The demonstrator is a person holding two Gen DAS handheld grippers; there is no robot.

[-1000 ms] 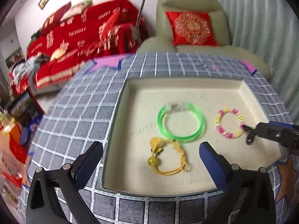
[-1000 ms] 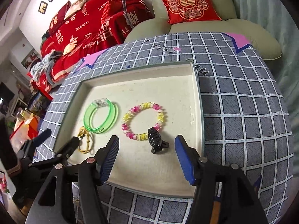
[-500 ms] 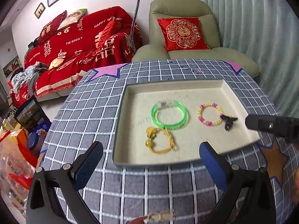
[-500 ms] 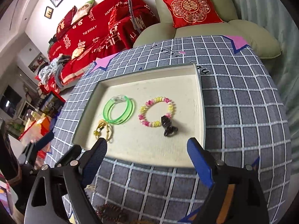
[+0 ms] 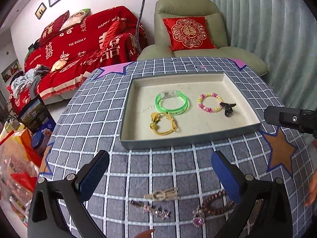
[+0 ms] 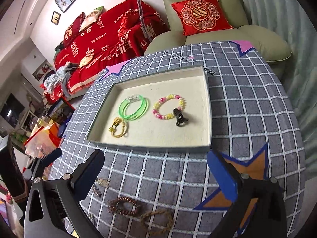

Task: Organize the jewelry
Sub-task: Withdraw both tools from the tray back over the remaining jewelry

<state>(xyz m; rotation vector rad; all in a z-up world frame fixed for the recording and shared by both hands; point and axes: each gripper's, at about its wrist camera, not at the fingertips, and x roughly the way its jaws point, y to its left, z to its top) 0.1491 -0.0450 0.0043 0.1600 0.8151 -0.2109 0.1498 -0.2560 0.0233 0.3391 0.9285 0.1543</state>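
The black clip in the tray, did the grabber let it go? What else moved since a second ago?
Yes. The right gripper has just been opening and has pulled back off the tray, nothing between its fingers; the black clip lies beside the pink-yellow bead bracelet. The left gripper backed away too, open. The green bangle and yellow bracelet stayed put.

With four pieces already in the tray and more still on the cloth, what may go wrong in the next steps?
1. The brown bead bracelet and rope bracelet lie nearly touching; the open right claw may catch both.
2. The black hair clip rests against the pink-yellow bracelet; a new piece dropped there may tangle.
3. The crystal clip lies flat on the cloth and may slip.
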